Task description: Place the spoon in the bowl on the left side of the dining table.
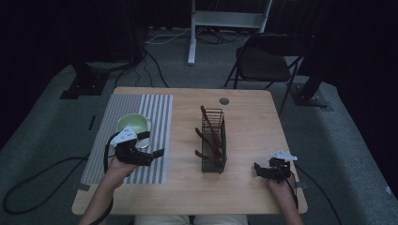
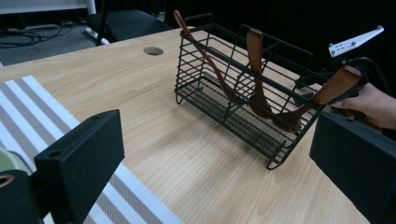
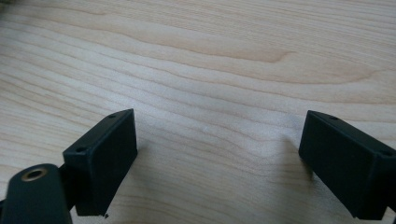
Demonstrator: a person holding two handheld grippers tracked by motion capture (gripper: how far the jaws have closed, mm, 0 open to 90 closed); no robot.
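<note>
High view: both tools, left (image 1: 157, 152) and right (image 1: 257, 167), gape empty. The black wire rack (image 1: 213, 140) at centre holds 3 light, stiff wooden spoons (image 2: 256, 70); grip a handle.

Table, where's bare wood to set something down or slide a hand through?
Free: the lane between the striped mat and wire basket, and the wood from the basket to the right edge, where the open right gripper hovers. Crowded: the mat, with the green bowl and open left gripper.
</note>
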